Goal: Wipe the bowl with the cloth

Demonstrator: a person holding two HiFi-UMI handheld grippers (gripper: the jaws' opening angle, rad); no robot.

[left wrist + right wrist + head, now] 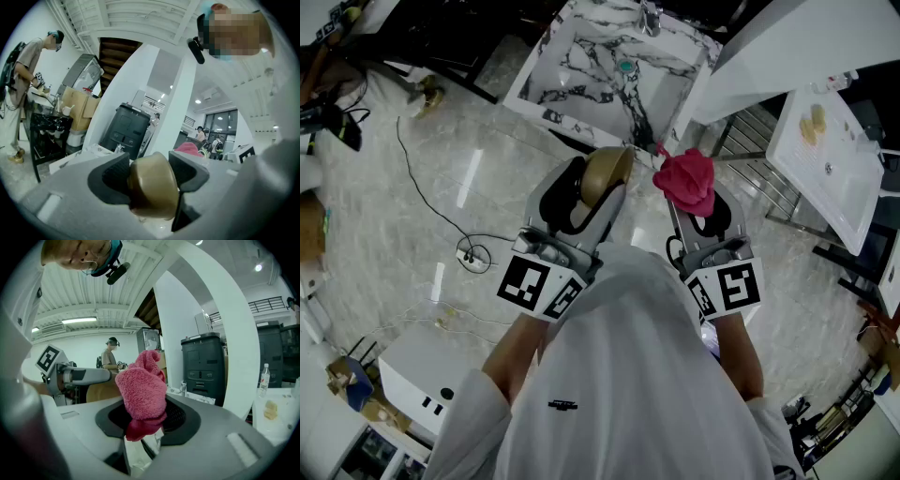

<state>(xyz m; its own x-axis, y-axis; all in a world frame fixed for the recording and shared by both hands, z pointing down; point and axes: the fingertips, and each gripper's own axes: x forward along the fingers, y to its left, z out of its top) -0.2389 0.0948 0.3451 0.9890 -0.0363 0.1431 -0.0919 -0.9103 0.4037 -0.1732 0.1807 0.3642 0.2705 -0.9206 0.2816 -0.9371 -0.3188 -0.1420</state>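
Above floor: left claw (149, 180) clamps bowl (152, 186), right claw (144, 420) pinches cloth (142, 392).

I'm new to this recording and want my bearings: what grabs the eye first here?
The bright pink fluffy cloth stands out most, bunched up and clamped in the right gripper, just right of the head view's centre. Beside it, the left gripper is shut on a glossy golden-brown bowl. Ahead of both lies a white sink with black marble veining.
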